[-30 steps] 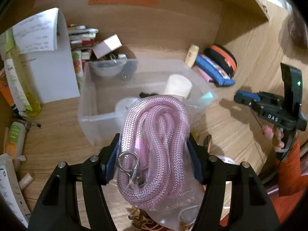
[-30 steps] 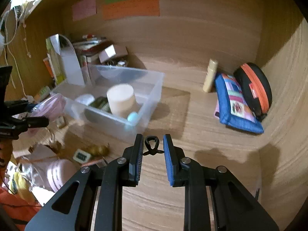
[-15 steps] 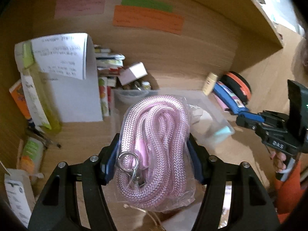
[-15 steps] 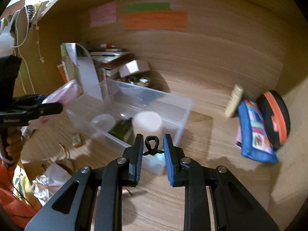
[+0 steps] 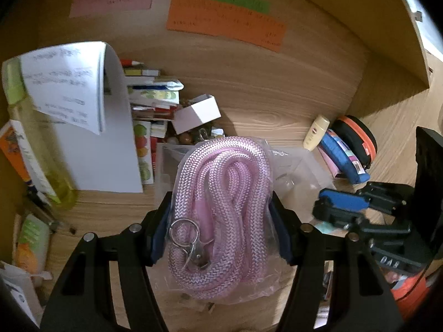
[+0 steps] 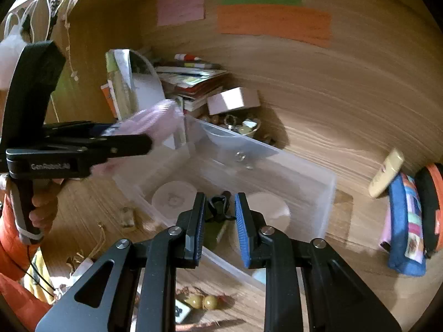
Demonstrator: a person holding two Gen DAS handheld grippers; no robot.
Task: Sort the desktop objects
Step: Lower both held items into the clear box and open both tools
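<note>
The left gripper [image 5: 220, 228] clamps a bagged pink rope [image 5: 221, 210] between its pads, held above the near end of the clear plastic bin [image 6: 304, 171]. The right gripper [image 6: 220, 215] pinches a small black clip [image 6: 218, 207] over that bin, whose floor holds two pale round lids

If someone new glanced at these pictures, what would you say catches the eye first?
Probably the coiled pink rope in its clear bag, clamped in the left hand-held gripper above the clear plastic bin. Next, the small black clip pinched in the right hand-held gripper, and the orange note on the wooden back wall.
</note>
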